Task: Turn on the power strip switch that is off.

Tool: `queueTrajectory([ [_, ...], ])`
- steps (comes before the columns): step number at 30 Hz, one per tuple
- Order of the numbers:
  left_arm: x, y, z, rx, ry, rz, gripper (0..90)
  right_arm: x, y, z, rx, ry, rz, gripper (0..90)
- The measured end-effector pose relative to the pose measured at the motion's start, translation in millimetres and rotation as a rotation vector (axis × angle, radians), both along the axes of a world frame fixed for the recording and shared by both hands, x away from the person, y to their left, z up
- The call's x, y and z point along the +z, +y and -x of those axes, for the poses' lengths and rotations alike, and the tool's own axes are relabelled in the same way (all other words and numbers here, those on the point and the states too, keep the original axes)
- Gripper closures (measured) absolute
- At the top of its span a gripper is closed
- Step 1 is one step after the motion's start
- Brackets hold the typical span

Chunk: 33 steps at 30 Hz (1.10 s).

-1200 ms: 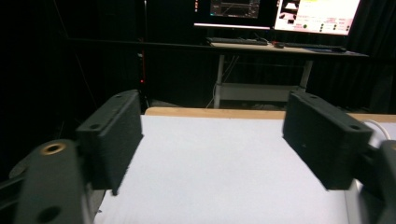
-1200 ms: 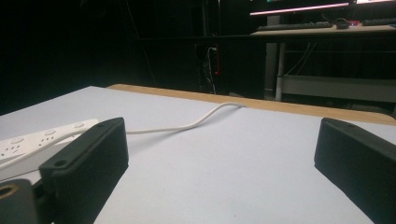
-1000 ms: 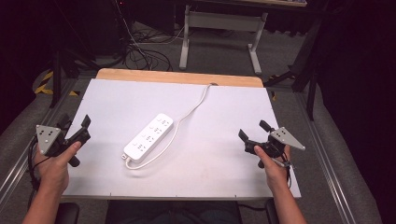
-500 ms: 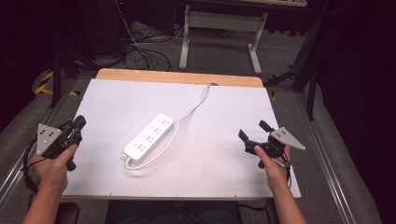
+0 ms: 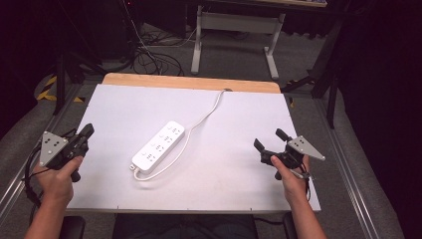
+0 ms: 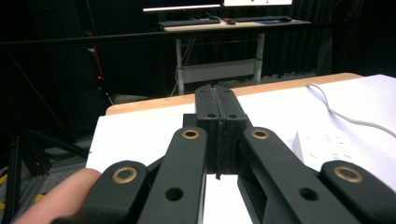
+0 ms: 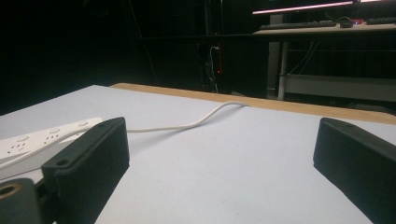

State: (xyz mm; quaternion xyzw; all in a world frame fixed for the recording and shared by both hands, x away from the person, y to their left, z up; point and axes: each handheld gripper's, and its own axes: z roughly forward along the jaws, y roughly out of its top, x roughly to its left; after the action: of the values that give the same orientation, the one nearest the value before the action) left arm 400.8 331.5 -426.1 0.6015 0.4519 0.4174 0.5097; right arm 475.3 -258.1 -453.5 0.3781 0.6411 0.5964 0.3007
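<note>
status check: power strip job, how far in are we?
Barely started. Done: nothing visible; the power strip lies flat mid-table, its cable running off the far edge. In hand: nothing; the left gripper has just closed its jaws on nothing, and the right gripper is open, both well clear of the strip. Left: the approach and all handling.

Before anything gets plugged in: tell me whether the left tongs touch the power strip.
Apart. The high view shows bare table between the left tongs and the power strip.

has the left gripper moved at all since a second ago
Barely. The left gripper sits at the same spot by the table's left edge, well apart from the power strip. Its jaws have just been closing and now meet with nothing between them.
</note>
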Motion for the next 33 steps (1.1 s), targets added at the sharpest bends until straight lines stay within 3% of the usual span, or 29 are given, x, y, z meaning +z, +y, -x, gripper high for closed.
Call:
queueTrajectory([
  [10,1.8,-7.3,-6.6,-0.056,0.03,-0.001,89.9,-0.5,-0.5,-0.7,-0.001,0.005,0.0,4.0],
  [13,1.7,-16.5,-9.0,-0.088,0.04,-0.034,90.0,-0.6,0.0,-0.5,0.0,0.006,0.001,4.1],
  [18,3.1,-23.1,-12.0,-0.107,0.044,-0.043,89.9,-1.1,-0.5,-1.0,-0.002,0.008,-0.001,4.2],
  [33,-0.6,-48.7,-30.4,-0.15,0.108,-0.088,89.7,-0.7,-0.3,-0.1,0.011,0.008,-0.004,4.8],
])
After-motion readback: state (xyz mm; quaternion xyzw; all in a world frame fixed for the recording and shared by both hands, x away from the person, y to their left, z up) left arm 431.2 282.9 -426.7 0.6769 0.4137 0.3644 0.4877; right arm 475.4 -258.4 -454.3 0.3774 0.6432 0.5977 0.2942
